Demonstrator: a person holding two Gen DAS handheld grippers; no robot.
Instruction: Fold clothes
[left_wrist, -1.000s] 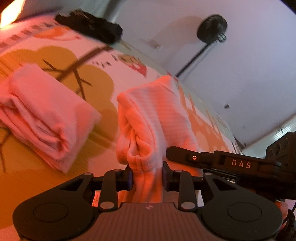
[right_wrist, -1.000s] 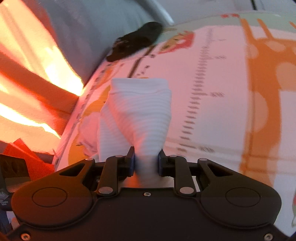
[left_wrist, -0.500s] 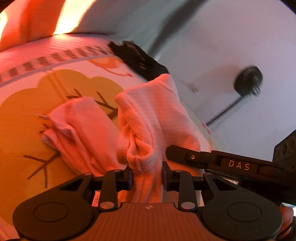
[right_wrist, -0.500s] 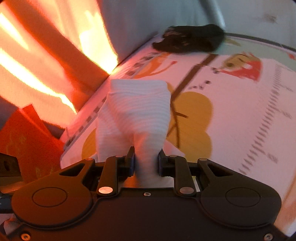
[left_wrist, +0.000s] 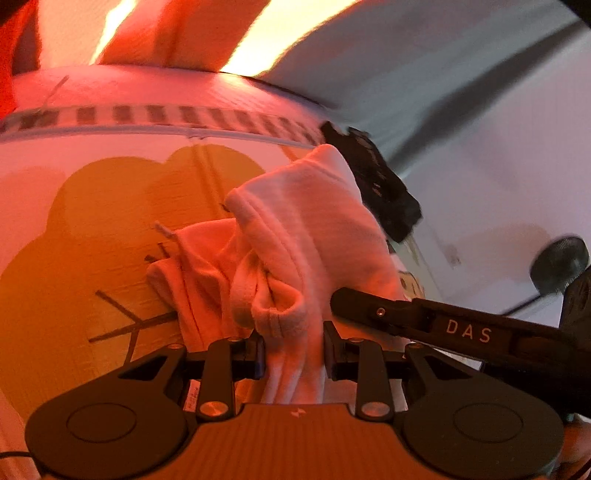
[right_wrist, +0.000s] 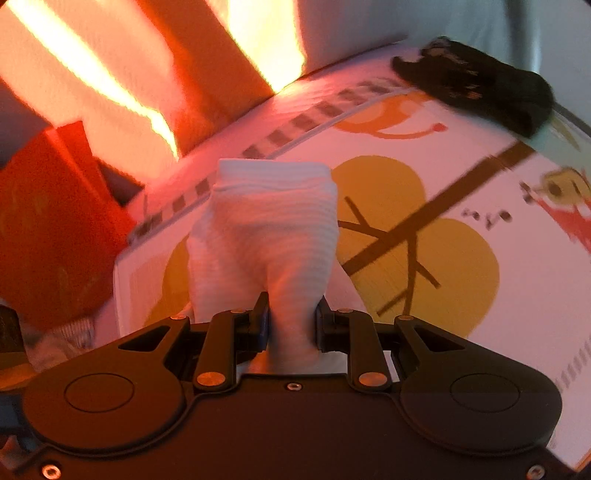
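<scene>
Fabric fills both views: a pale, ribbed knit garment, soft and bunched, with a rolled hem edge curling near the left tool, whose jaws pinch a thick gather of it. The cloth rises ahead of the fingers in a rounded peak, and a second folded part of it droops onto the play mat below. The right tool is clamped on another bunch of the same ribbed cloth, which stands up in a blunt, flat-topped wad. The mat is smooth and printed with mustard tree shapes, dark branches and a dashed border. A crumpled black garment lies at the mat's far edge.
</scene>
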